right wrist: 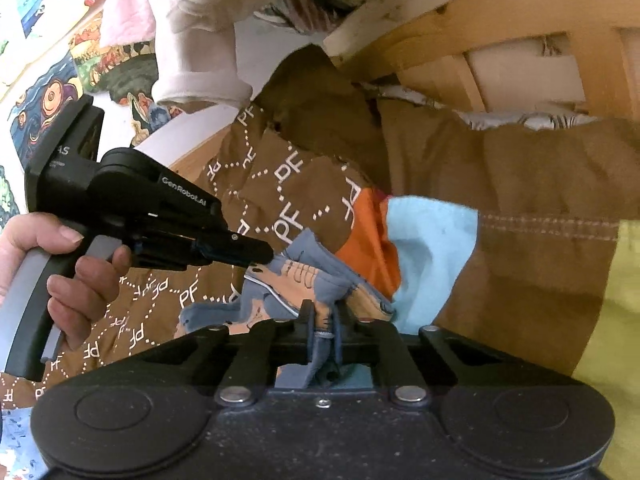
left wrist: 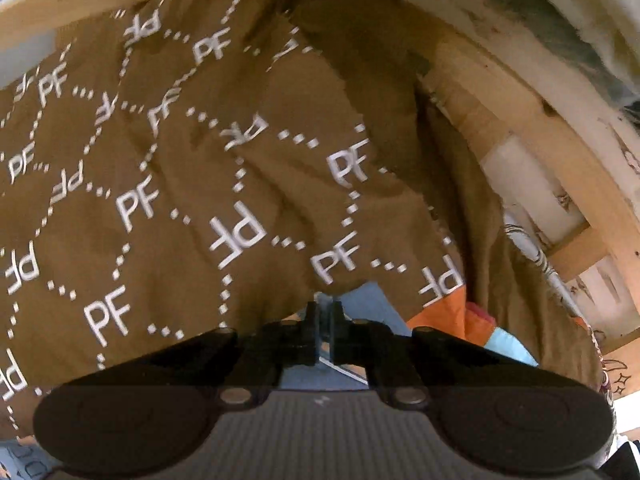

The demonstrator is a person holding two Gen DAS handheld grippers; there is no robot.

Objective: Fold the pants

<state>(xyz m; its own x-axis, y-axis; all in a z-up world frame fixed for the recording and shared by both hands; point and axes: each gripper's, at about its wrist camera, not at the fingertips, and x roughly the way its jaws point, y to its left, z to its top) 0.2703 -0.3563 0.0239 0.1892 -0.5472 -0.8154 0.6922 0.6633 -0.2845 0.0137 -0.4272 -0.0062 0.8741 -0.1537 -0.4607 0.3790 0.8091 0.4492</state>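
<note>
Pants (right wrist: 304,292): blue, bunched over brown blanket (left wrist: 160,200); both tongs, left (left wrist: 324,334) and right (right wrist: 323,334), clamped on them, side by side.

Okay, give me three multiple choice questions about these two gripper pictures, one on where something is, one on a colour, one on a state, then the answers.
1. Where does the left gripper show in the right wrist view?
A. left of the right gripper
B. right of it
C. not in view

2. What colour is the blanket with the PF letters?
A. green
B. brown
C. white

3. How does the right gripper stand?
A. wide open
B. shut on nothing
C. shut on the pants

Answers:
1. A, its black body reaches in from the left, held by a hand.
2. B, brown cloth with white PF print fills the left wrist view.
3. C, blue cloth is pinched between the fingers.
</note>
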